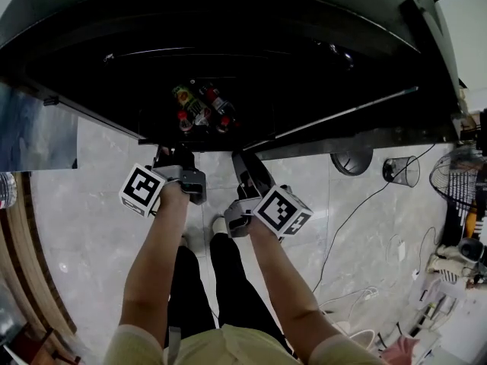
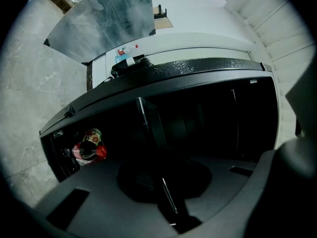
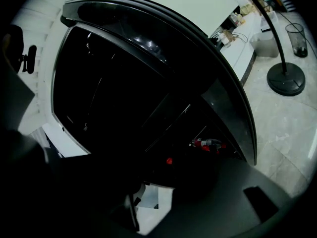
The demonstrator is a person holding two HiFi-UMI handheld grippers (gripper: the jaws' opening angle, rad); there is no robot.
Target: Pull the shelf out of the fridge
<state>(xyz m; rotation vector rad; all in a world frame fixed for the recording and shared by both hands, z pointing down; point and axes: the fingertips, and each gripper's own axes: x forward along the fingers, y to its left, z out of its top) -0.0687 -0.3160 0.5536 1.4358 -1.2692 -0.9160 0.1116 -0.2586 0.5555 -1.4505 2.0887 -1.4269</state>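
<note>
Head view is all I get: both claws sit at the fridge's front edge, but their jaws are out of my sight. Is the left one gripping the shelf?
Observer: In the left gripper view the left claw is shut on a thin, pale-edged panel that looks like the shelf, though it is dark in there.
Operator: And the right one?
Observer: In the right gripper view the right claw is open, with its jaws wide apart and nothing pressed between them.
Operator: What shows in that gap?
Observer: Only the dark inside of the fridge and, below it, a patch of pale floor.
</note>
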